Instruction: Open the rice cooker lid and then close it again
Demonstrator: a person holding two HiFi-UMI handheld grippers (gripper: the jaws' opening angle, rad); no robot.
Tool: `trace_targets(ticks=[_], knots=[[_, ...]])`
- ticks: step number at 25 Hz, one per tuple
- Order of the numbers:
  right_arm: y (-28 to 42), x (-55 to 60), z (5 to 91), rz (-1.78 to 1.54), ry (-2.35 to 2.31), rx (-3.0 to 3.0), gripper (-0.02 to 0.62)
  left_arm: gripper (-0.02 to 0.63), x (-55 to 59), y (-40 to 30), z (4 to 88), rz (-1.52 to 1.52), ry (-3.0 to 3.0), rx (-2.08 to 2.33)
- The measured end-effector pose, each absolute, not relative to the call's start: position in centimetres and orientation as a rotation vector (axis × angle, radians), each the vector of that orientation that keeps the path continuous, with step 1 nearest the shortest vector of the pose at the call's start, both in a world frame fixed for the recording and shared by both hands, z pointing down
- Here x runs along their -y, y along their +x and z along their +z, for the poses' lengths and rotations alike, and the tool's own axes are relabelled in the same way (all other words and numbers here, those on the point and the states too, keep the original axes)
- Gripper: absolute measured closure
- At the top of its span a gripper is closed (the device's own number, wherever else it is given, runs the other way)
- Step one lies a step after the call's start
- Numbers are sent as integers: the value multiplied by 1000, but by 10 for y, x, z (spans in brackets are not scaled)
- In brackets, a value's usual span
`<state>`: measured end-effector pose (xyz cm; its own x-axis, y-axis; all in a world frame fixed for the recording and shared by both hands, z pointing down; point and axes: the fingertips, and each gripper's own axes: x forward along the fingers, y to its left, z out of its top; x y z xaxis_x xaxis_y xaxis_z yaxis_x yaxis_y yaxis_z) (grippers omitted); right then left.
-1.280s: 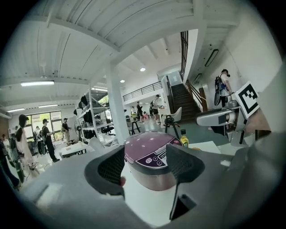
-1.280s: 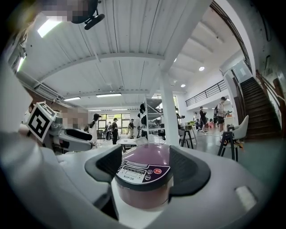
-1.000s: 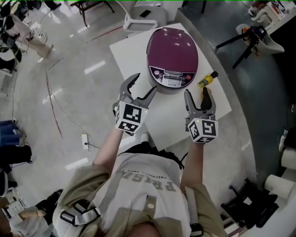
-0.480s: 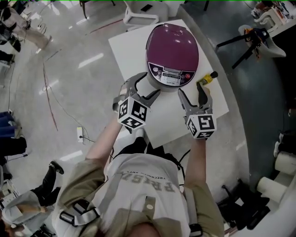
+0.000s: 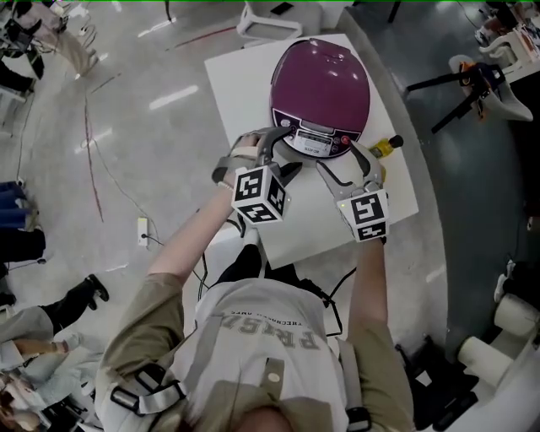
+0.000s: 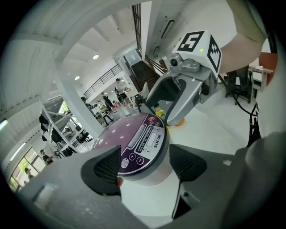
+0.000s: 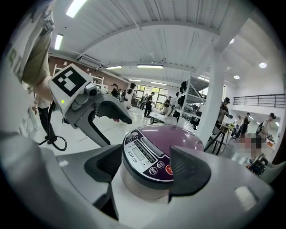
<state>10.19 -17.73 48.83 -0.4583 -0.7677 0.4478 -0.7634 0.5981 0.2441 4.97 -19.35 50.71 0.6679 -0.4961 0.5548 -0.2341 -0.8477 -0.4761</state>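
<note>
The rice cooker [image 5: 321,87] has a purple lid, which is down, and a control panel on its front [image 5: 315,139]. It stands on a white table [image 5: 240,80]. My left gripper [image 5: 273,152] is at the cooker's front left and is open; its jaws have just been opening a little, with nothing gripped. My right gripper [image 5: 342,162] is at the front right, also open. In the left gripper view the cooker [image 6: 144,145] shows between the apart jaws of the left gripper [image 6: 147,165]. It appears likewise [image 7: 156,154] in the right gripper view, beyond the right gripper [image 7: 147,167].
A small yellow bottle with a black cap [image 5: 384,148] lies on the table right of the cooker, close to my right gripper. A tripod [image 5: 472,78] stands to the right, a white chair [image 5: 278,15] beyond the table. A cable and power strip [image 5: 142,229] lie on the floor.
Both grippers have moved forward and down to the cooker's front and have rolled. The left cube now sits nearer the panel. The lid stays down.
</note>
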Motion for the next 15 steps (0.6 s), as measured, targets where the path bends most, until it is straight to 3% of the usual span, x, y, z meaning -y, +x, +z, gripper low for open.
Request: trace_targets(ticks=[15], knots=[[86,196,538,-149,723,2088,264,245,215,79,535,-1205,-2332,-395]])
